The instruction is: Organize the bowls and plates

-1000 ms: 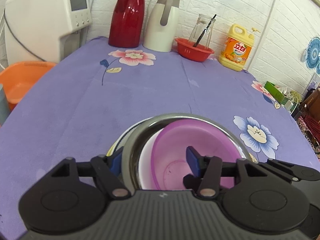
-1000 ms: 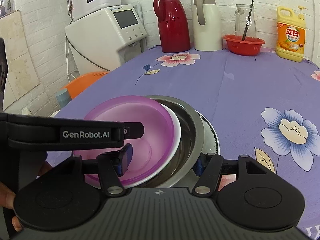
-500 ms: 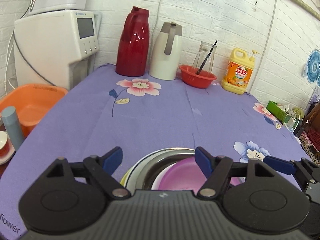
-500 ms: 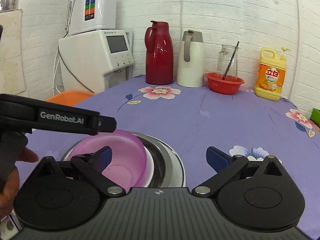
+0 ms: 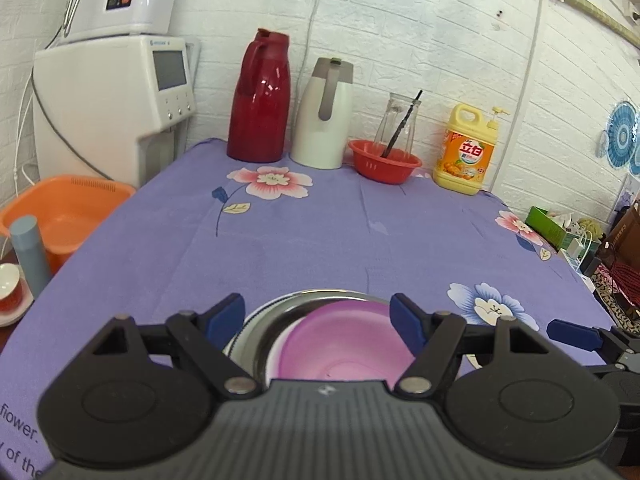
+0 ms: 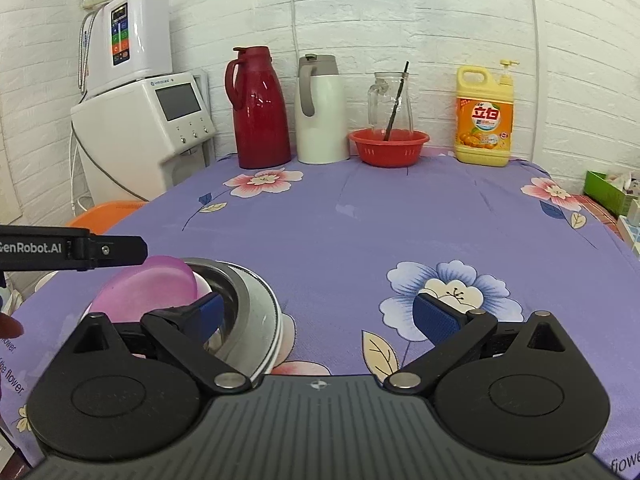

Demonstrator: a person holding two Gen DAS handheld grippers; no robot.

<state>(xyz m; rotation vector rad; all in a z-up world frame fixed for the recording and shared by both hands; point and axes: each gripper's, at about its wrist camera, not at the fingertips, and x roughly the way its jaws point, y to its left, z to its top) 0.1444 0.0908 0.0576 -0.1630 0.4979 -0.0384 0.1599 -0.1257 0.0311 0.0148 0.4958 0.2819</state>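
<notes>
Left tongs (image 5: 318, 316) spread apart, empty. Right tongs (image 6: 318, 314) spread apart, empty. Purple bowl (image 5: 344, 340) nested in white bowl (image 5: 276, 354) inside steel bowl (image 5: 288, 312), stacked at near edge of counter (image 5: 320, 236).

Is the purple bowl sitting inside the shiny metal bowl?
Yes, the purple bowl is nested within the rim of the shiny metal bowl on the table.

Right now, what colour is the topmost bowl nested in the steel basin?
Translucent purple-pink bowl, seen best in the left wrist view.
</notes>
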